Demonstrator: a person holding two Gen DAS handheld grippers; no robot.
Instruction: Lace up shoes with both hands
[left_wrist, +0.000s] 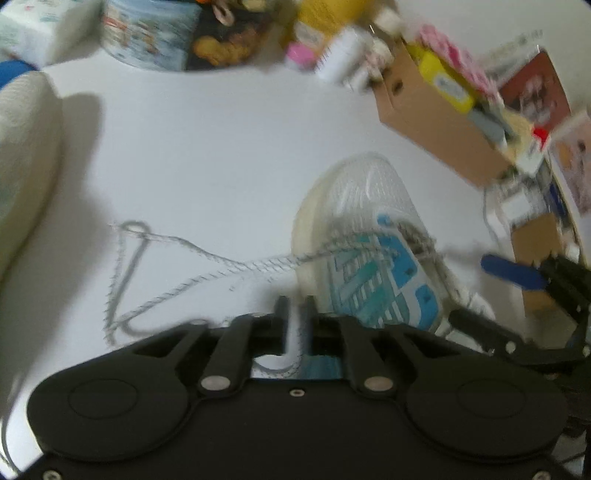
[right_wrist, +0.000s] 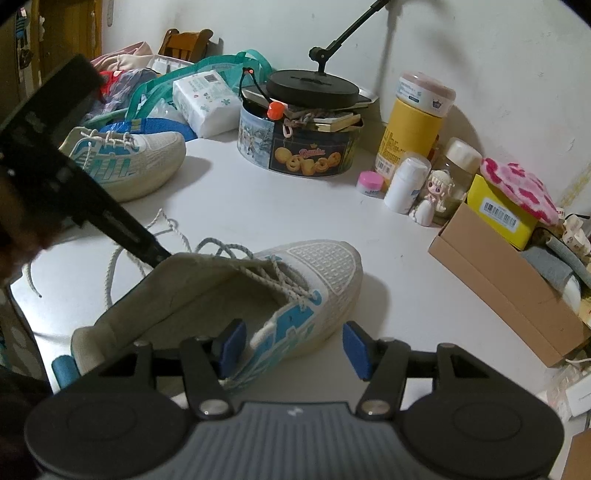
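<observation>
so the shoe (right_wrist: 236, 295) being laced sits near the middle of the white table (right_wrist: 258, 206), toe pointing to the far right, laces only loosely threaded through the lower eyelets. One lace (left_wrist: 177, 258) trails off across the table on the left side and curls into a loose loop.

left gripper (left_wrist: 295, 306) is down at the shoe's left side, jaws parted a bit with what looks like a white bit between them, lace or shoe edge, can't tell, that view's pretty blurry. I wouldn't call it a grip, the fingers don't look pressed on anything. Right gripper (right_wrist: 291, 350) hangs over the heel end, blue pads (right_wrist: 356, 354) spread apart, the shoe's blue side panel sitting between them, nothing clamped.

if I were doing this step: steady the shoe with the right one first, then pinch the lace close to its tip with the left, otherwise the shoe will just slide when you pull.

Clutter-wise there's a second shoe (right_wrist: 129, 162) at the far left, a cookie tin (right_wrist: 299, 147) at the far edge, bottles, and a cardboard box (right_wrist: 509, 291) on the right. None of it crowds the shoe, but the trailing lace could snag under the left gripper
</observation>
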